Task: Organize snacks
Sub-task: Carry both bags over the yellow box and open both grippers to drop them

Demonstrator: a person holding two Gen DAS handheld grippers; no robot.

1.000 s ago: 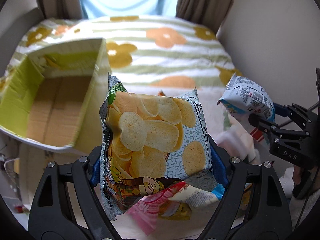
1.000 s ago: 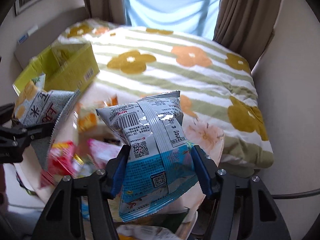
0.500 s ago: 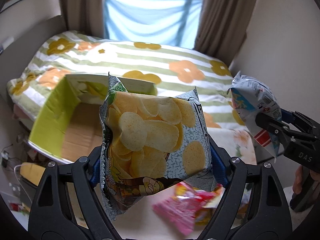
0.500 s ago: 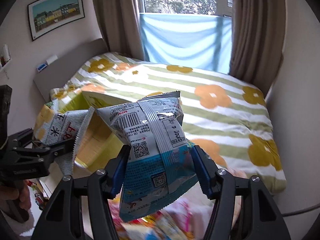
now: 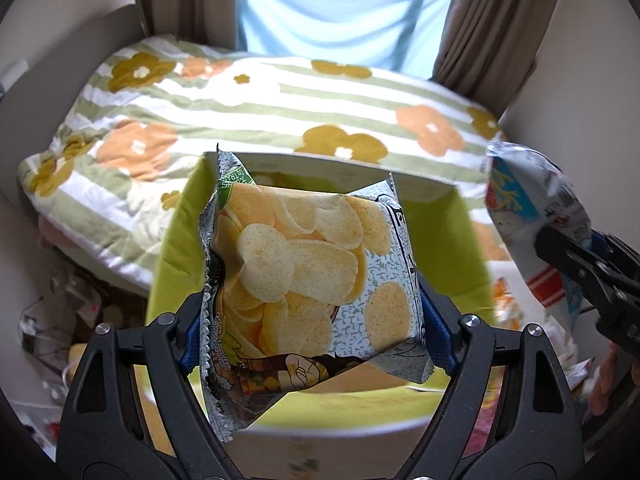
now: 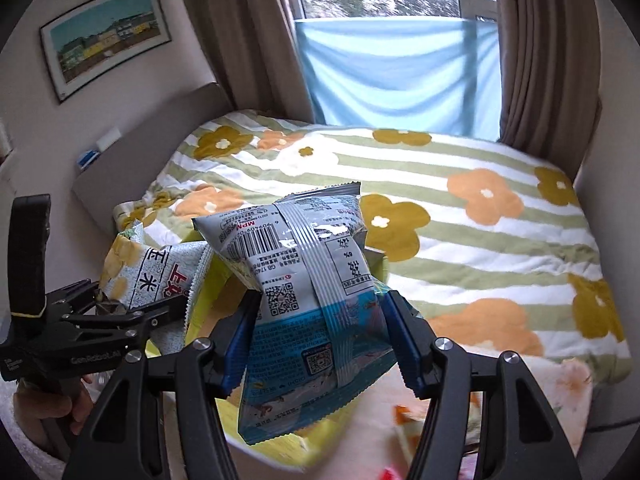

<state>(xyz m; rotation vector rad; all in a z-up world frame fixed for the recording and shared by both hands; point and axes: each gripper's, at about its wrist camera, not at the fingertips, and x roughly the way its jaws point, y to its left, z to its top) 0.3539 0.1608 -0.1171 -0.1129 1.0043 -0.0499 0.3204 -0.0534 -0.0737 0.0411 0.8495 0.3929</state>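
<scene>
My left gripper [image 5: 312, 332] is shut on a silver potato chip bag [image 5: 304, 276] and holds it above the open green-lined cardboard box [image 5: 448, 240]. The same bag shows at the left of the right wrist view [image 6: 160, 276]. My right gripper [image 6: 320, 344] is shut on a blue and silver snack bag [image 6: 304, 292], back side up, above the box's right part [image 6: 216, 280]. That bag also shows at the right of the left wrist view [image 5: 536, 208].
A bed with a flowered striped cover [image 6: 460, 216] lies behind the box. Loose snack packets [image 6: 404, 428] lie on the surface at the lower right. Cables and clutter [image 5: 60, 312] sit on the floor at the left. Curtains [image 6: 544, 48] and a wall close the back.
Both grippers have risen and moved left with their bags, from over the pile of snacks to above the open box. The box now lies straight under the chip bag.
</scene>
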